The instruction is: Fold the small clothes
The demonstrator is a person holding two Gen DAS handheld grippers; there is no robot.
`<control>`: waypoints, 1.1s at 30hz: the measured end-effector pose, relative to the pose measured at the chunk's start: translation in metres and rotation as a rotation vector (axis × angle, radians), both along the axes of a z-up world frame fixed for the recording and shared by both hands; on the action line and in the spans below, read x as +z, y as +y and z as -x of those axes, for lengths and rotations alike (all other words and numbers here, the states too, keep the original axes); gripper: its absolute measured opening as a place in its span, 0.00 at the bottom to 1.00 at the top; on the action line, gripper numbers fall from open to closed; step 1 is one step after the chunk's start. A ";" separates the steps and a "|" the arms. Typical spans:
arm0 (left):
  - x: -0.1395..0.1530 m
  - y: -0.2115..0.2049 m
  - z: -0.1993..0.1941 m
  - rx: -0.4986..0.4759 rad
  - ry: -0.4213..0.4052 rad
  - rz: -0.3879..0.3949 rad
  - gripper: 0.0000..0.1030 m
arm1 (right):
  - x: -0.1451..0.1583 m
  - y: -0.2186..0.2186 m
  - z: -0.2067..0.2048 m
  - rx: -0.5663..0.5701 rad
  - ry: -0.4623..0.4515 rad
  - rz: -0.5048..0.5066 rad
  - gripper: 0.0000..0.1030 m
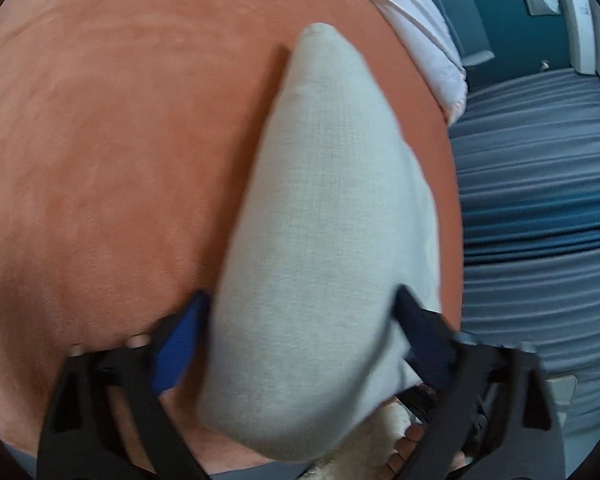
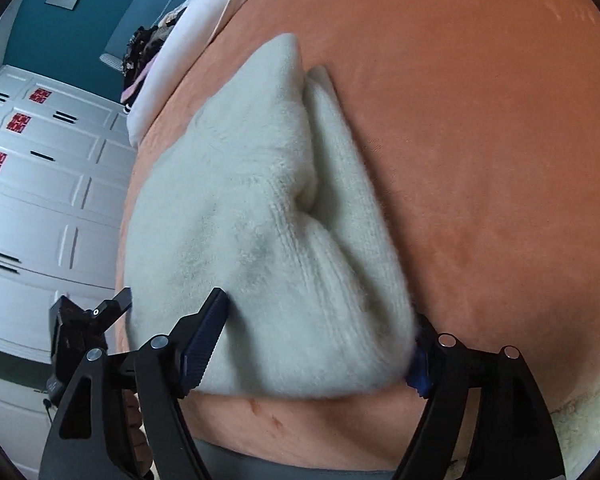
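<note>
Lying folded on the orange bed cover (image 2: 480, 140), the cream knit garment (image 2: 260, 240) sits near the bed's side edge. The right tool (image 2: 320, 344) and left tool (image 1: 300, 336) each straddle it, pads spread and not pinching, probably to press the fold flat. Open cover remains toward the bed's middle.
</note>
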State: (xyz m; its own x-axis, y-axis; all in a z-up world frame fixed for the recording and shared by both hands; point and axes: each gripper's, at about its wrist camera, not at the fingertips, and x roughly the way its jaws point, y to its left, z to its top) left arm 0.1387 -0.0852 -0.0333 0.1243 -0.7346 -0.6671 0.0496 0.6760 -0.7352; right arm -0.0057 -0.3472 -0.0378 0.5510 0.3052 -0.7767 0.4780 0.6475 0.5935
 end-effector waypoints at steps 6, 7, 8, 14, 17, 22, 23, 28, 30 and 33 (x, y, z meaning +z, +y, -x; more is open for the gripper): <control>0.053 0.021 0.013 -0.008 -0.132 -0.028 0.50 | 0.075 0.012 0.008 0.119 -0.126 0.063 0.31; 0.058 0.032 0.019 -0.008 -0.138 -0.023 0.50 | 0.079 0.018 0.015 0.143 -0.138 0.042 0.31; 0.059 0.043 0.027 -0.014 -0.134 -0.024 0.50 | 0.078 0.025 0.025 0.167 -0.131 0.020 0.31; 0.004 0.077 0.076 -0.044 -0.115 -0.142 0.60 | 0.005 0.060 0.067 0.156 0.057 -0.025 0.47; 0.025 0.068 0.078 -0.078 -0.224 -0.221 0.60 | 0.027 0.049 0.069 0.097 0.044 0.009 0.50; 0.065 0.049 0.065 -0.086 -0.369 -0.248 0.59 | 0.063 0.040 0.051 0.064 -0.001 0.228 0.65; 0.072 0.044 0.056 -0.081 -0.376 -0.233 0.62 | 0.067 0.037 0.042 0.059 -0.016 0.232 0.65; 0.066 0.017 0.014 -0.036 -0.357 -0.307 0.65 | 0.068 0.006 -0.020 0.028 -0.047 0.229 0.66; 0.046 0.025 0.010 -0.030 -0.310 -0.351 0.63 | 0.054 -0.004 -0.049 0.024 -0.003 0.169 0.64; 0.035 0.032 0.000 -0.006 -0.290 -0.360 0.63 | 0.063 0.010 -0.074 0.085 0.005 0.249 0.11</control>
